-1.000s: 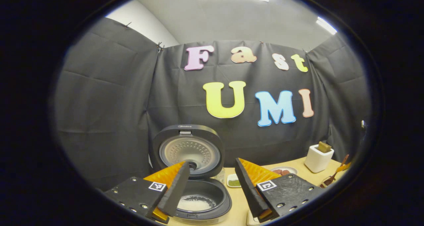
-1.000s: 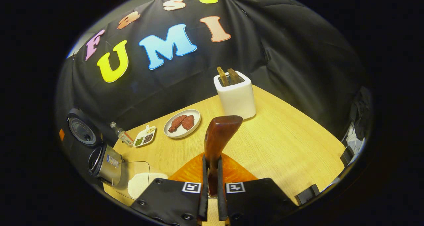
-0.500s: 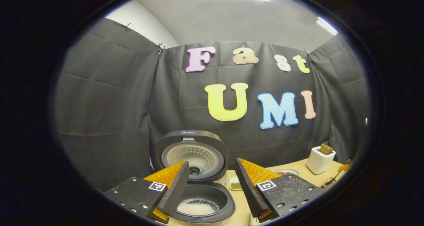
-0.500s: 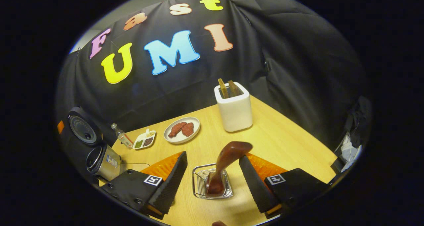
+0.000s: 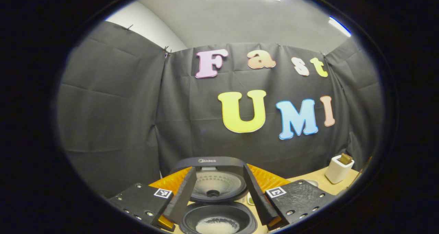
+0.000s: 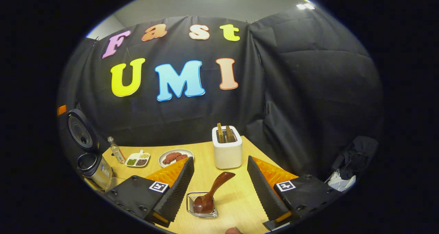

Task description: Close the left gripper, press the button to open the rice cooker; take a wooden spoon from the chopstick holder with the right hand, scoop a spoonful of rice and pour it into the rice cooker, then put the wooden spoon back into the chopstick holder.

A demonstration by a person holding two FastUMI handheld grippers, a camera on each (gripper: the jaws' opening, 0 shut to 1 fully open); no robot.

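The rice cooker (image 5: 236, 217) stands open just beyond my left gripper (image 5: 219, 168), its lid (image 5: 212, 179) upright and white rice (image 5: 217, 224) in the pot. The left gripper's jaws are wide apart with nothing between them. In the right gripper view the wooden spoon (image 6: 213, 192) stands bowl-down in the wire chopstick holder (image 6: 201, 210) on the table, leaning right. My right gripper (image 6: 220, 160) is open above and behind it, fingers apart on either side without touching. The cooker (image 6: 90, 163) sits at the far left there.
On the wooden table (image 6: 240, 199) stand a white toaster (image 6: 226, 151) with two slices, a plate of meat (image 6: 175, 157), a divided dish of grains (image 6: 138, 160) and a small bottle (image 6: 116, 151). A dark bundle (image 6: 346, 162) lies at the right edge.
My right gripper opened, let go of the wooden spoon into the chopstick holder and drew back from it. The left gripper stayed open; the cooker slid lower in its view.
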